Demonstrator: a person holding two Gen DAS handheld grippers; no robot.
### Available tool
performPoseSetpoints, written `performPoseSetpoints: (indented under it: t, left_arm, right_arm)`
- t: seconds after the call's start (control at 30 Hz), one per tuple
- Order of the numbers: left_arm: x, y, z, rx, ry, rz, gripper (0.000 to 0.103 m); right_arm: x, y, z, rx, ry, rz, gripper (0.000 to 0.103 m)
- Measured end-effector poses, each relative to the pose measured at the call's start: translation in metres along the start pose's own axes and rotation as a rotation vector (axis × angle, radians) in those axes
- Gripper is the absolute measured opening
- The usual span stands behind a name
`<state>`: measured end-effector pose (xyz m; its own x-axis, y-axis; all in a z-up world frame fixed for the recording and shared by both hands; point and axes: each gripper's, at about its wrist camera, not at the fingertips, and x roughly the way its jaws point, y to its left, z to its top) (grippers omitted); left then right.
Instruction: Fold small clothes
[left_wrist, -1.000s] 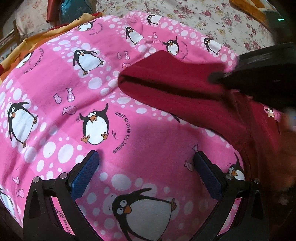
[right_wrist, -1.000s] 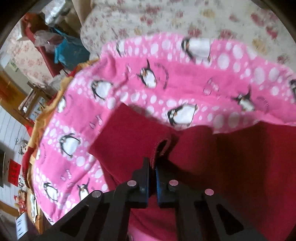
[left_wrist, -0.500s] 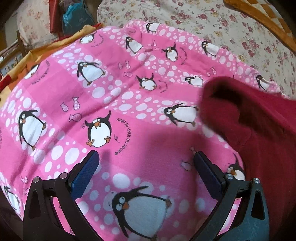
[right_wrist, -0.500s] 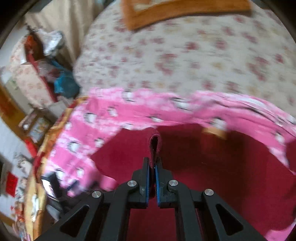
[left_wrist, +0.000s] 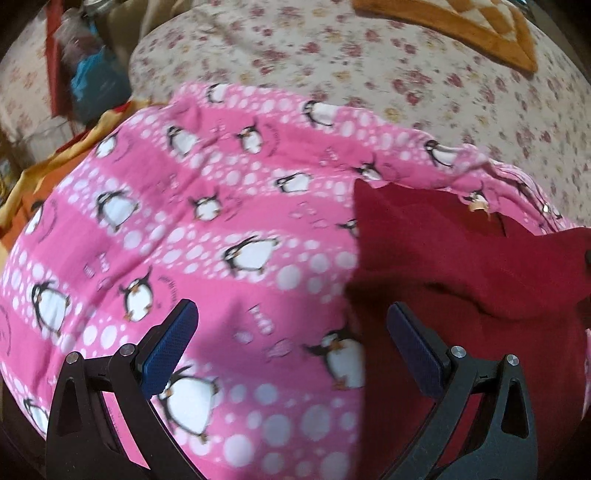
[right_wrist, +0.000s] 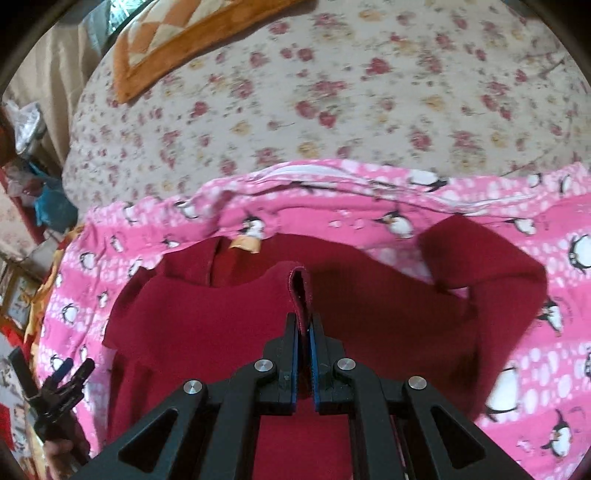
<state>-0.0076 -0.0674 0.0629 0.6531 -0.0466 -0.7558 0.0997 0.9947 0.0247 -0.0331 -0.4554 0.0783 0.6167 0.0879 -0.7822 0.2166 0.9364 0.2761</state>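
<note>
Right wrist: red garment (right_wrist: 207, 314) between jaws

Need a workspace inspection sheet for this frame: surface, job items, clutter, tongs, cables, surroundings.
Surface: pink penguin-print blanket spread over a floral bedsheet.
Job's things: dark red garment lying on the blanket, one sleeve out to the side.
Clutter: orange checked cloth at the far edge of the bed.
Tongs: right gripper shut on a folded edge of the garment; left gripper open, holding nothing, above the blanket.
Cables: nothing seen.
Surroundings: blurred items beside the bed, including something blue.
</note>
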Motion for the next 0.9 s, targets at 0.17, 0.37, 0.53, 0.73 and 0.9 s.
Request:
performPoseSetpoints:
  t: [0.17,0.37,0.53,0.73,0.9]
  left_arm:
    - [0.027,-0.014,0.01,0.03,0.038,0.062,0.102]
    - [0.053,-0.008,0.01,0.009,0.103,0.06,0.102]
    - [0.042,-0.003,0.014,0.003,0.063,0.069,0.102]
    - [0.053,-0.006,0.015,0.001,0.081,0.062,0.102]
    - [0.058,-0.001,0.013,-0.011,0.087,0.034,0.102]
  right_arm:
    - [0.005,-0.015,-0.005,-0.014,0.003,-0.089,0.005]
    - [0.053,-0.045,-0.017,0.013,0.143,-0.203,0.011]
    - [0.023,-0.022,-0.011,0.015,0.028,-0.141,0.028]
    - [0.058,0.102,0.004,-0.283,0.061,0.171,0.043]
    - [0.121,0.167,0.017,-0.4,0.121,0.215,0.046]
